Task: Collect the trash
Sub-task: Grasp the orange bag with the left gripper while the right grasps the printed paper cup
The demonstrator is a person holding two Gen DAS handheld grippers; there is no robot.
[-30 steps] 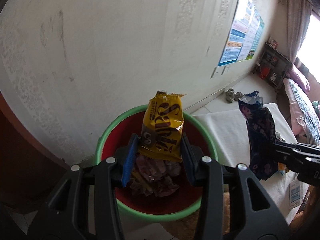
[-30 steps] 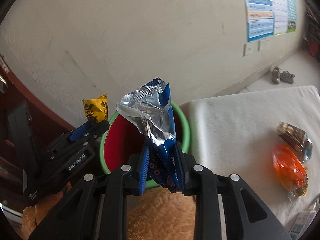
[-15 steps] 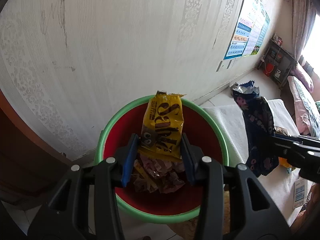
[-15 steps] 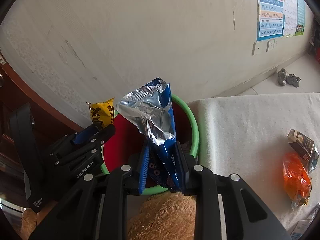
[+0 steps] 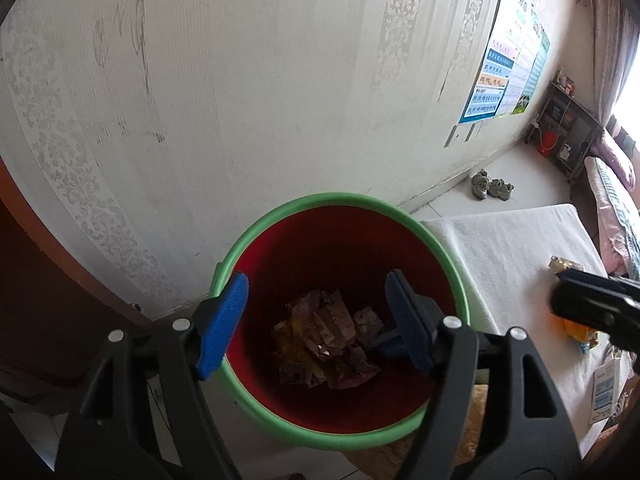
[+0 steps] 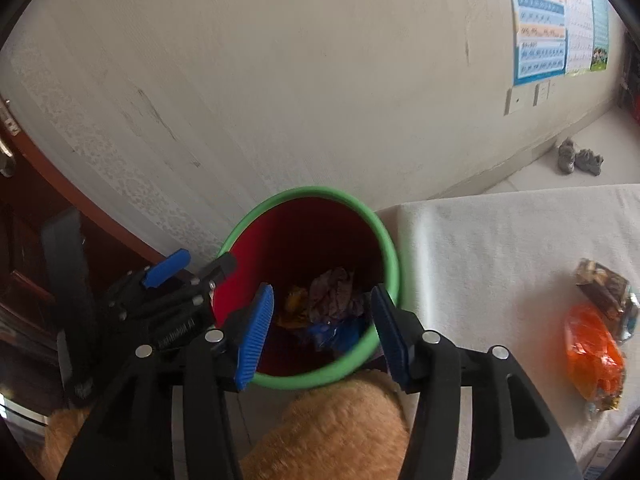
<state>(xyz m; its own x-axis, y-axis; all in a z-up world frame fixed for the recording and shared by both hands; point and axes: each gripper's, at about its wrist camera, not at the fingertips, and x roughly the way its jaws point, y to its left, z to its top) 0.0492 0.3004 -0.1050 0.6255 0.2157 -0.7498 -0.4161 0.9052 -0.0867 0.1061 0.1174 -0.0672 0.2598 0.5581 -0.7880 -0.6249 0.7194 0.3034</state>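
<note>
A bin with a green rim [image 5: 340, 200] and a red inside stands against the wall, below both grippers. My left gripper [image 5: 314, 320] hangs over it, its jaws opening, with nothing between the blue pads. Crumpled wrappers [image 5: 328, 336] lie on the bin's bottom. In the right wrist view my right gripper [image 6: 322, 336] is above the bin's near rim [image 6: 384, 240], its jaws also opening and empty. A blue wrapper [image 6: 336, 332] and a yellow wrapper [image 6: 296, 300] lie inside the bin. The left gripper [image 6: 196, 266] shows at the bin's left edge.
To the right of the bin is a table under a white cloth [image 6: 500, 240], bearing an orange packet [image 6: 594, 352] and a brown packet [image 6: 604, 284]. Tan fluffy fabric [image 6: 320, 432] sits under my right gripper. Shoes [image 5: 490, 188] lie on the floor by the wall.
Both grippers have opened. The yellow wrapper has dropped from the left one and the blue foil wrapper from the right one, and both now lie in the bin.
</note>
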